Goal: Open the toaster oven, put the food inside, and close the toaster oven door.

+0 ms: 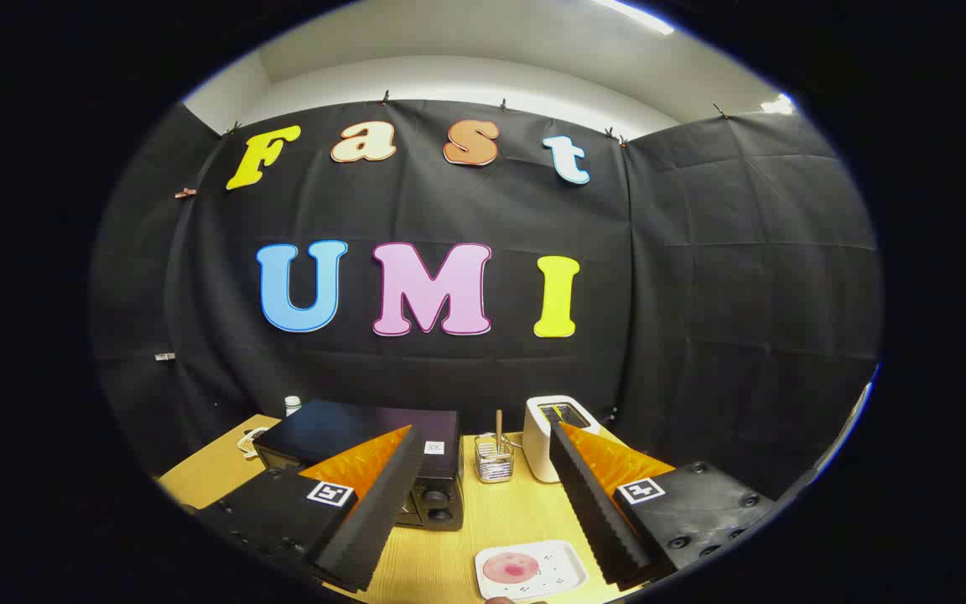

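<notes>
A black toaster oven stands on the wooden table, partly behind my left finger; its knobs show beside that finger and I cannot see whether its door is shut. A small white tray holding a round pink piece of food lies on the table, low between my fingers. My gripper is open, held above the table, with nothing between its fingers.
A white pop-up toaster stands at the back, to the right of a small wire basket with a stick in it. A small white bottle and a cable sit behind the oven. The booth wall closes the back.
</notes>
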Action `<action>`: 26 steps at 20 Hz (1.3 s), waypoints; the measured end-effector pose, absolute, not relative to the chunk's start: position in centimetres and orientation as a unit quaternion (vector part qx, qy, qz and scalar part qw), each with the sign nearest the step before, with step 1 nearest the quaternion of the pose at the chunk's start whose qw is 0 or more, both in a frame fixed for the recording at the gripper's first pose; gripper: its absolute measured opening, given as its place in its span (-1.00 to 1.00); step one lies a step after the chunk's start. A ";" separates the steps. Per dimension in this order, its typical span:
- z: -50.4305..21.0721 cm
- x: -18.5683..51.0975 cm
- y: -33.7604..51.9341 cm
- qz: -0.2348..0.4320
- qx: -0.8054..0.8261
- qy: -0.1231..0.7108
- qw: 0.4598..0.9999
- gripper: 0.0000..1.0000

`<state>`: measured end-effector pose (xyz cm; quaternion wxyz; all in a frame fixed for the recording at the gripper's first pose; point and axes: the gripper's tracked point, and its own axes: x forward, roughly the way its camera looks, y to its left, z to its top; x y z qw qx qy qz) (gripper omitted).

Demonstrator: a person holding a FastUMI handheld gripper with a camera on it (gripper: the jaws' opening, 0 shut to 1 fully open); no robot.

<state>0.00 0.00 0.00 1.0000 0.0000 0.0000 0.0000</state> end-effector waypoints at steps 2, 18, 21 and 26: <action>-0.2 -0.2 0.0 0.000 -0.001 0.002 1.000 0.96; -0.7 -1.1 0.0 0.015 0.001 0.004 1.000 0.96; -1.1 -0.4 1.3 0.028 0.006 0.015 0.999 0.96; -1.5 0.7 4.1 0.049 0.007 0.030 0.998 0.96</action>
